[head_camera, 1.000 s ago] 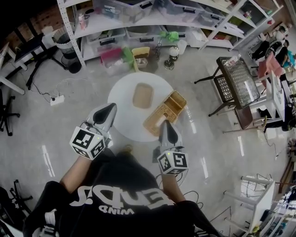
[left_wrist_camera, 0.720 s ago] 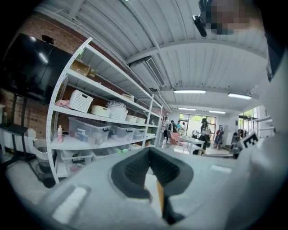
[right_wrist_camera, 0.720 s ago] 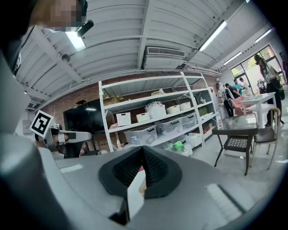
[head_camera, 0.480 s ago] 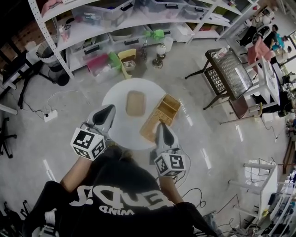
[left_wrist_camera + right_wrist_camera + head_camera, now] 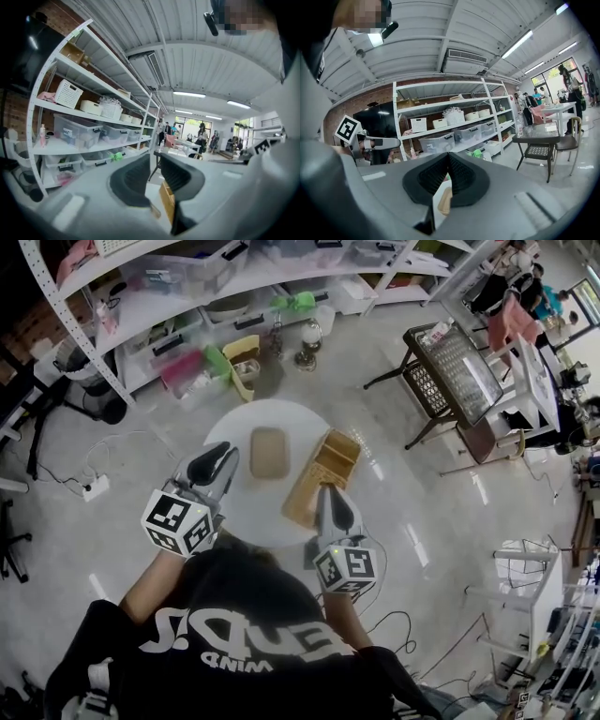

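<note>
Overhead, the long wooden compartment box on the round white table points its near end at the right gripper; the left gripper hovers near the tan rectangular tray. Left gripper view: jaws slightly apart, empty. Right gripper view: jaws together, empty.

A small tan rectangular tray with rounded corners lies flat near the middle of the round white bench. Close to its right, not touching it, a longer light-wood box divided into compartments lies flat and slanted. Its near end is by the bench's edge, at the right gripper.
</note>
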